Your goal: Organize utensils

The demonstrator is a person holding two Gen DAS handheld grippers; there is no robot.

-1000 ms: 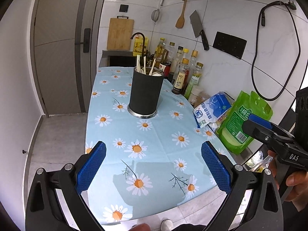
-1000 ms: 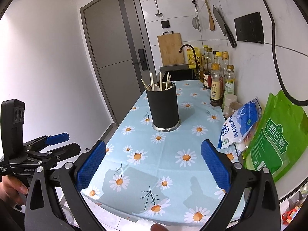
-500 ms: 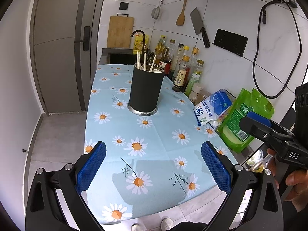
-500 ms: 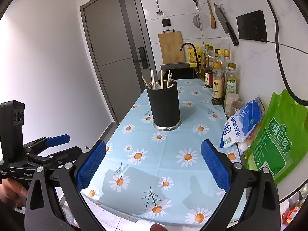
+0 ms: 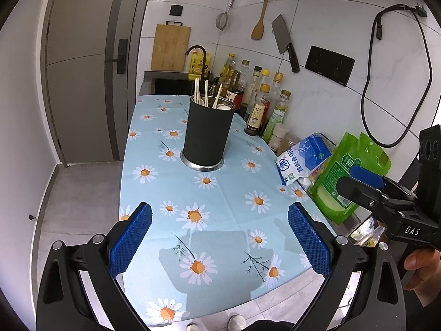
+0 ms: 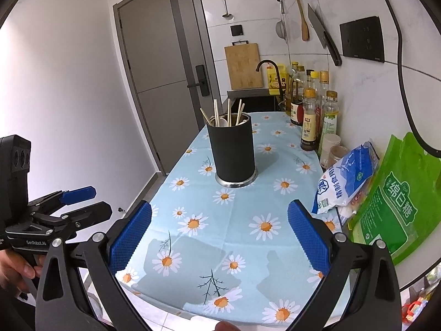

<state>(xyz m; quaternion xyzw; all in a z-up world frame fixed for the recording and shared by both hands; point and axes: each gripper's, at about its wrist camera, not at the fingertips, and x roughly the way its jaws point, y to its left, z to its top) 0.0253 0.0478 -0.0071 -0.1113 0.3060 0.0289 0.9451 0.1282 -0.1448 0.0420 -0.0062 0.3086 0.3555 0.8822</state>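
A black cylindrical utensil holder (image 5: 207,135) (image 6: 233,151) stands upright mid-counter on the daisy-print cloth (image 5: 226,209) (image 6: 248,207). Wooden chopsticks (image 5: 199,91) (image 6: 228,111) and white spoons (image 5: 223,106) stick out of it. My left gripper (image 5: 220,240) hovers open over the near end of the cloth, holding nothing. My right gripper (image 6: 219,238) is likewise open and empty, well short of the holder. Each gripper shows in the other's view, at the right edge (image 5: 366,184) and at the left edge (image 6: 82,204).
Sauce and oil bottles (image 5: 264,107) (image 6: 311,118) line the wall behind the holder. A blue-white bag (image 5: 303,160) (image 6: 347,179) and a green bag (image 5: 347,176) (image 6: 397,201) lie at the right. A cleaver (image 5: 285,41), wooden spatula (image 5: 260,19) and cutting board (image 5: 171,47) are at the wall.
Both grippers have drawn back and risen slightly, so the holder looks a little farther. Both jaws stay open and nothing on the counter has moved.
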